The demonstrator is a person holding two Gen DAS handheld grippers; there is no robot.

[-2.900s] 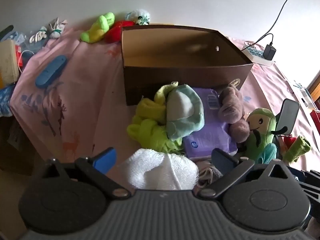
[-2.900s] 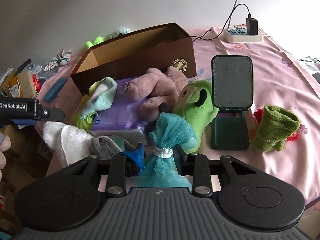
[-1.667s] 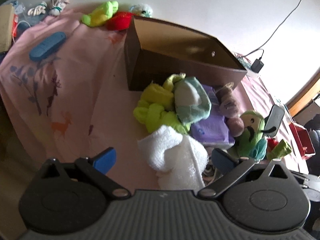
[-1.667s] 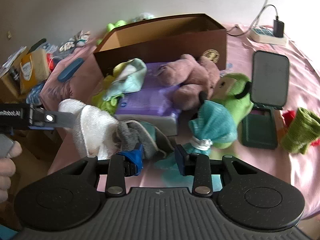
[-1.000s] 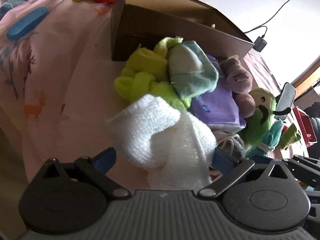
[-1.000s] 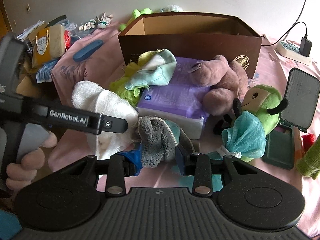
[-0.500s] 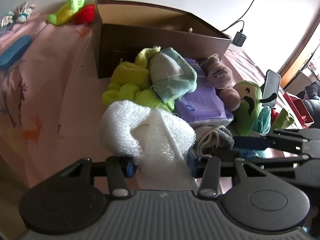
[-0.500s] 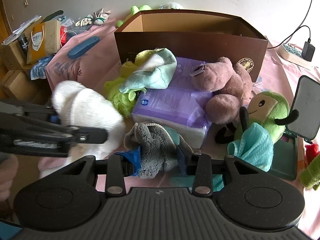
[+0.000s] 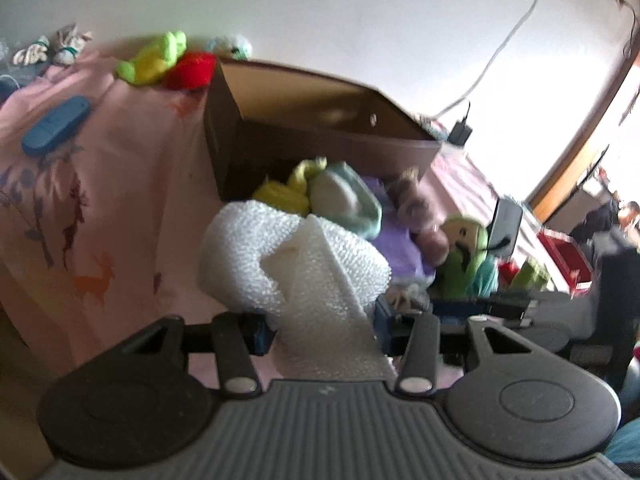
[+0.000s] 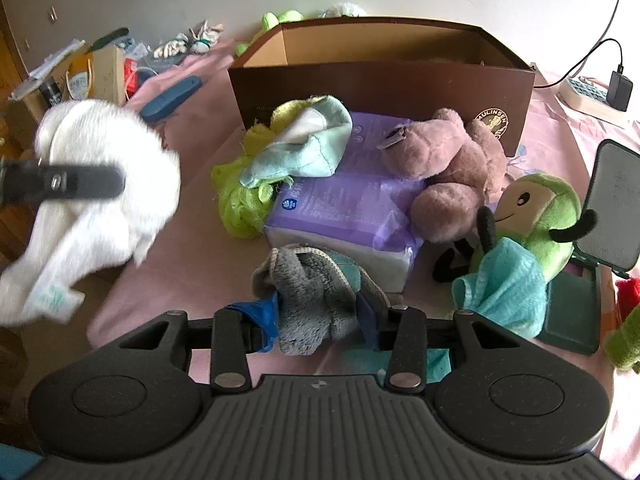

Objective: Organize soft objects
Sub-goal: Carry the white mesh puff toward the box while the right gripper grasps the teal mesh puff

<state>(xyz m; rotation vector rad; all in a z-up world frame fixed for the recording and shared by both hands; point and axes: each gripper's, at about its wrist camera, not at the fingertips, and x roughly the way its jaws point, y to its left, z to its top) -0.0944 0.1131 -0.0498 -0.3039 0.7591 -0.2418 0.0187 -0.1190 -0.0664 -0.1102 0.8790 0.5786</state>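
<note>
My left gripper (image 9: pixel 322 328) is shut on a white towel (image 9: pixel 296 256), which hangs off the pink bedspread, blurred by motion. In the right wrist view the same towel (image 10: pixel 100 136) hangs at the left from a dark finger (image 10: pixel 80 182). My right gripper (image 10: pixel 316 320) is low over a grey and teal cloth (image 10: pixel 308 280). Its jaws are opening and the cloth lies bunched between the blue pads, resting on the bed. Behind stands an open brown cardboard box (image 10: pixel 380 84), empty as far as I see.
Before the box lie a yellow-green and mint cloth pile (image 10: pixel 292 152), a purple tissue pack (image 10: pixel 340 208), a mauve plush (image 10: pixel 448 168), a green plush (image 10: pixel 536 208) and a teal pouf (image 10: pixel 504 292). A phone on a stand (image 10: pixel 616 208) is at the right, a blue case (image 10: pixel 172 96) at the left.
My left gripper has shut on the white towel and lifted it up and leftward, away from the grey cloth. My right gripper stays over the grey cloth, its jaws slightly wider.
</note>
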